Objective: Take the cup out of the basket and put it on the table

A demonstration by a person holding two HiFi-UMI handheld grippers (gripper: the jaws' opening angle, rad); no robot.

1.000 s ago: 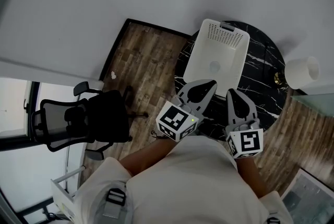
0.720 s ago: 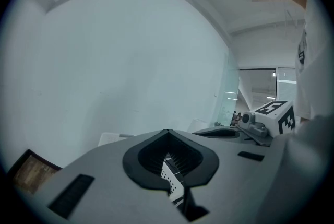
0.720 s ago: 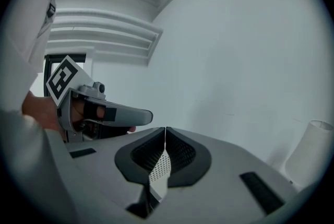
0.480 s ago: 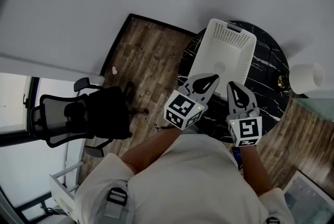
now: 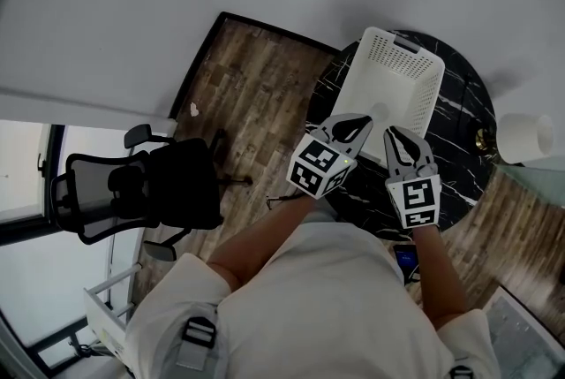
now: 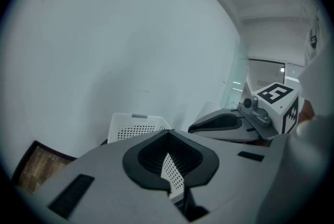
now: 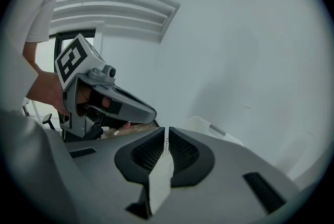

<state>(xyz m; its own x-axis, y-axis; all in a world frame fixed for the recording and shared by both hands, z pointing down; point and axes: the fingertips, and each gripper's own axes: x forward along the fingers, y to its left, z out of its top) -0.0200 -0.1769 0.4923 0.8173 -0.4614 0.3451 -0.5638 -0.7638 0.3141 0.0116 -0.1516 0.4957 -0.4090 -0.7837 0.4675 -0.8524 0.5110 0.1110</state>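
Left gripper [image 5: 356, 124] and right gripper [image 5: 394, 137]: jaws pressed together, nothing between them. The white perforated plastic basket [image 5: 408, 72] stands directly ahead of both tips on the round black marble table [image 5: 456, 114]. The white cup [image 5: 381, 109] sits inside the basket, just beyond the left tips.

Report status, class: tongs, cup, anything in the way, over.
Left tongs shut, empty, at near end of basket. Right tongs shut, empty, over the table. Pale round shape, likely the cup, lying in basket. Nothing blocking.
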